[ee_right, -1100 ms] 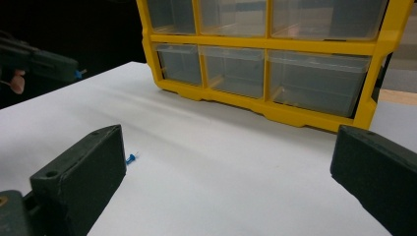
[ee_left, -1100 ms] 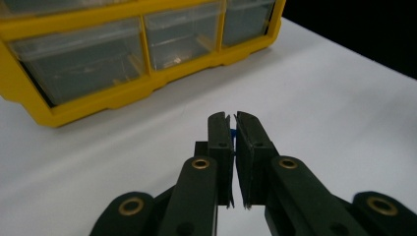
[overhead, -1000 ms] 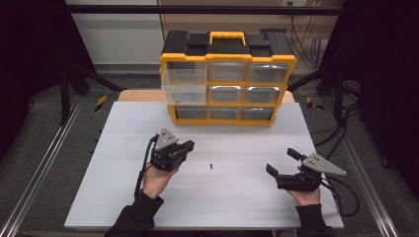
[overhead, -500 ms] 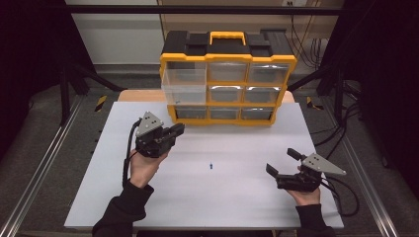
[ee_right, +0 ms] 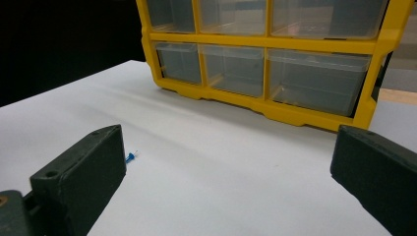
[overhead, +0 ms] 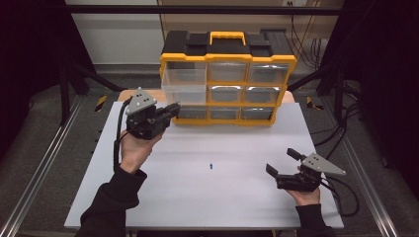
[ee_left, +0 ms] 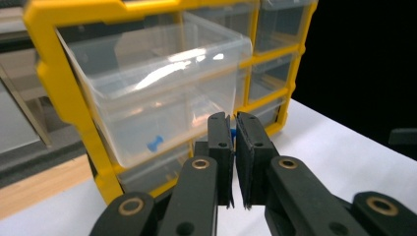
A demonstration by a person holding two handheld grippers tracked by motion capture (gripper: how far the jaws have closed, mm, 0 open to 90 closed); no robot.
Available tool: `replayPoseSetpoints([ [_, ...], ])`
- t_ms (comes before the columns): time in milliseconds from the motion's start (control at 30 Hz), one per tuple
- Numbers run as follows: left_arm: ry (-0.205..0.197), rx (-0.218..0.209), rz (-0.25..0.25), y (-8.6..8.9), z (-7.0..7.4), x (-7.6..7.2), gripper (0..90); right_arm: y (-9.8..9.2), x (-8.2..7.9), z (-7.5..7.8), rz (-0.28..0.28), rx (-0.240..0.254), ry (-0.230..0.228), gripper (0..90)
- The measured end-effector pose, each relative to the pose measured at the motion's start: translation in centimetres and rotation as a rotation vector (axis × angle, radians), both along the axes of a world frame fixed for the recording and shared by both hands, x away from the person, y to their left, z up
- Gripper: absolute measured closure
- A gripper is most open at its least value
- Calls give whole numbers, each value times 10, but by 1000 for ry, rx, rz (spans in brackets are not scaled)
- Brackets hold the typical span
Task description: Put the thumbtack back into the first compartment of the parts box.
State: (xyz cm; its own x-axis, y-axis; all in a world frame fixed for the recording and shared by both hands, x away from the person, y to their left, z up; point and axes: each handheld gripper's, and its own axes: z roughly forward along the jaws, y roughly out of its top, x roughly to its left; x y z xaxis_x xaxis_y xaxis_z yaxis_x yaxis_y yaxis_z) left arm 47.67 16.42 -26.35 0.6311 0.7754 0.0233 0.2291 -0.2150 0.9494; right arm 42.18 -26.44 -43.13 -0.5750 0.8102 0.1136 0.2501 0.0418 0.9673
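Note:
A yellow-framed drawer cabinet (overhead: pixel 227 59) with a black top and clear drawers stands at the table's far edge. Its left middle drawer (overhead: pixel 183 91) is pulled out, and a small blue pin (ee_left: pixel 155 144) lies inside it. My left gripper (overhead: pixel 173 108) is raised just in front of that drawer, tips towards it. Its jaws are shut on a small blue piece (ee_left: pixel 232 135) that peeks out between the pads. Another blue pin (overhead: pixel 211 166) lies on the white table (overhead: pixel 237 207). My right gripper (overhead: pixel 281 161) rests low at the right, open and holding nothing.
In the right gripper view the blue pin (ee_right: pixel 130 158) lies just beyond the left jaw, with the cabinet's bottom row of drawers (ee_right: pixel 246 69) behind it. Cables trail off the table's right side (overhead: pixel 346 197). Metal rails (overhead: pixel 44 163) run along both sides.
My left gripper has risen and moved away from the table's middle, up to the pulled-out drawer at the cabinet's left side. Its jaws stay shut. The right gripper has not moved.

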Motion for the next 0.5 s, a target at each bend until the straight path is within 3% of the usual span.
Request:
replayPoseSetpoints([
  [500, -37, 31, 24, -5, 41, 13, 846, 0, 0, 0, -3, 3, 0, 13],
])
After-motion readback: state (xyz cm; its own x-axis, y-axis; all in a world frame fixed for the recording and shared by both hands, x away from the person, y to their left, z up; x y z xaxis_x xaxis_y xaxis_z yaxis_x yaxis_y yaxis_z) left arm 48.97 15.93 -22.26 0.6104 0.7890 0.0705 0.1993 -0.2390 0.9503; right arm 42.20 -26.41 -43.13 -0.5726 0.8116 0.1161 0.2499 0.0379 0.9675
